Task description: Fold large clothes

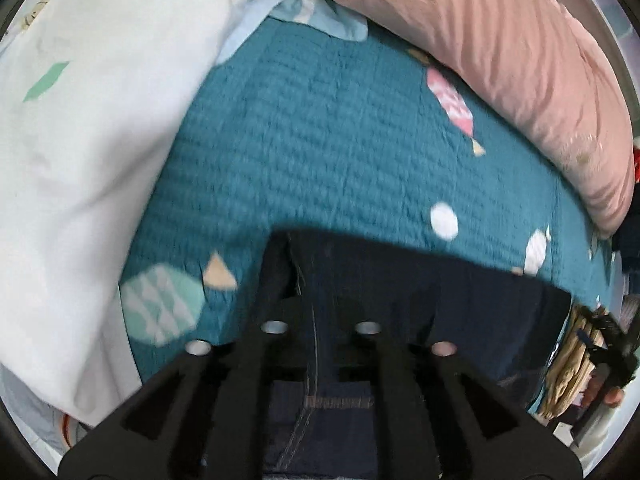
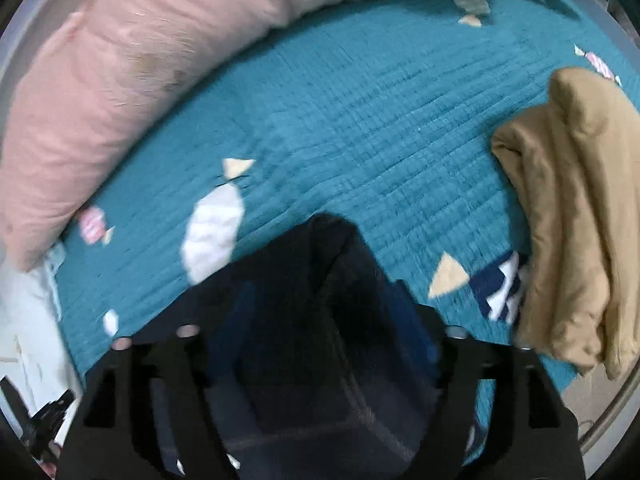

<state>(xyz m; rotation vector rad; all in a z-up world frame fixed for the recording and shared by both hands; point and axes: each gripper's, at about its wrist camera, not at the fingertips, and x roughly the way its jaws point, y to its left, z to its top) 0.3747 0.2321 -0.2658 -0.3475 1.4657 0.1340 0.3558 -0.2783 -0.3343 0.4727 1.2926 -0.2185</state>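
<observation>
We see the dark denim jeans (image 1: 400, 292) lying on the teal quilt (image 1: 320, 140) of the bed, below the long pink pillow (image 1: 500, 40). Our left gripper (image 1: 316, 280) has its jaws clenched on the denim; our right gripper (image 2: 320, 280) seems, through the blur, to grasp it too. A tan garment (image 2: 568, 216) lies right of the jeans.

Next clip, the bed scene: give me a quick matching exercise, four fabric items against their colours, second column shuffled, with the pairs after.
Items:
1. long pillow
2. bedspread
3. crumpled garment
4. jeans

Colours:
A. tan
B. dark navy
C. pink
D. teal with printed shapes

Pairs: 1-C, 2-D, 3-A, 4-B
</observation>
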